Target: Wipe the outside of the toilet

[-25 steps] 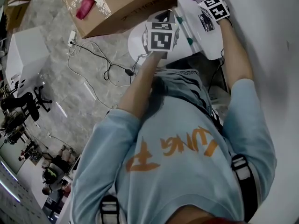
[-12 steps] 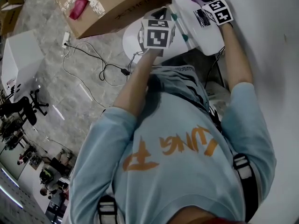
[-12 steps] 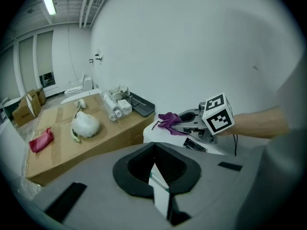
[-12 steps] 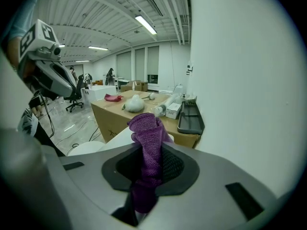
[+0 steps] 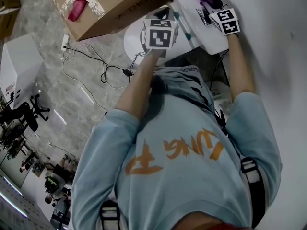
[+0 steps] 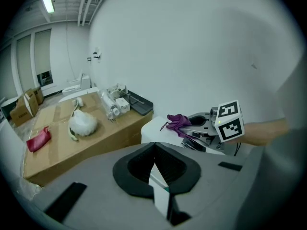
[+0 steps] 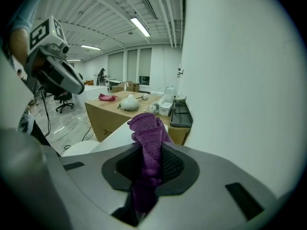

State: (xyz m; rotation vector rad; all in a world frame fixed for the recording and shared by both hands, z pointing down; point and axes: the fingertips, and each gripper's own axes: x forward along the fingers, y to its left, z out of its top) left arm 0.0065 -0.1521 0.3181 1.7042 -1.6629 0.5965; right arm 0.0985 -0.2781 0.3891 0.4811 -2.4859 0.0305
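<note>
Your right gripper (image 7: 146,174) is pinching a purple cloth (image 7: 146,128), and a bunched wad of it sticks out past the jaws. Your left gripper (image 6: 156,175) has its jaws pressed together with nothing between them, and it hovers above the bowl end. The toilet (image 5: 212,40) sits against the white wall, with its flat tank lid (image 7: 112,137) directly under the cloth. From these views you cannot tell whether the cloth is actually pressing on the lid. The cardboard box (image 5: 108,11) stands just beyond the toilet. Expect the cloth to be light, soft and limp, so it will fold over and drag rather than push. That makes the protruding wad your wiping face, with the pinch best placed at the cloth's gathered middle. The toilet looks like hard, glossy ceramic that is fixed and slick, so it needs no gripping, only steady pressure. Be careful at the lid, which may sit loose and shift under a sideways shove.
</note>
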